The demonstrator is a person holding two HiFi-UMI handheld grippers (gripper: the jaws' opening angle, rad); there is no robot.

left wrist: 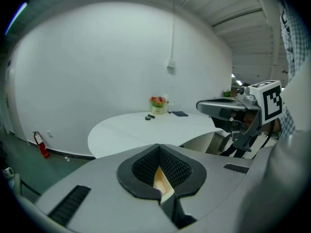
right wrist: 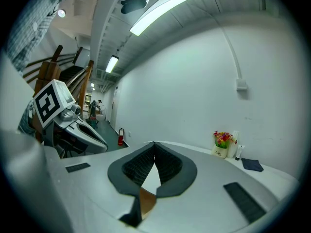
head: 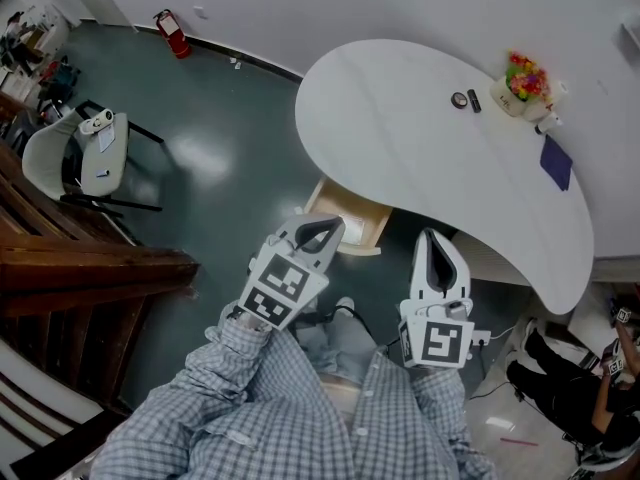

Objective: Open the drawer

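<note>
A light wooden drawer [head: 356, 222] stands pulled out from under the near edge of the white curved table [head: 400, 118]. My left gripper [head: 321, 230] hangs just in front of the drawer and covers its left part, jaws shut with nothing in them. My right gripper [head: 438, 240] is to its right, below the table's edge, also shut and empty. In the left gripper view the closed pads [left wrist: 158, 148] point at the table [left wrist: 141, 130], with the right gripper [left wrist: 219, 106] off to the right. A sliver of pale wood [left wrist: 163, 183] shows below the pads.
On the table's far side stand a flower pot [head: 523, 80], two small dark things [head: 466, 100] and a dark cloth [head: 556, 161]. A chair [head: 88, 158] and a wooden stair rail [head: 90, 263] are at the left, a fire extinguisher [head: 172, 30] by the wall.
</note>
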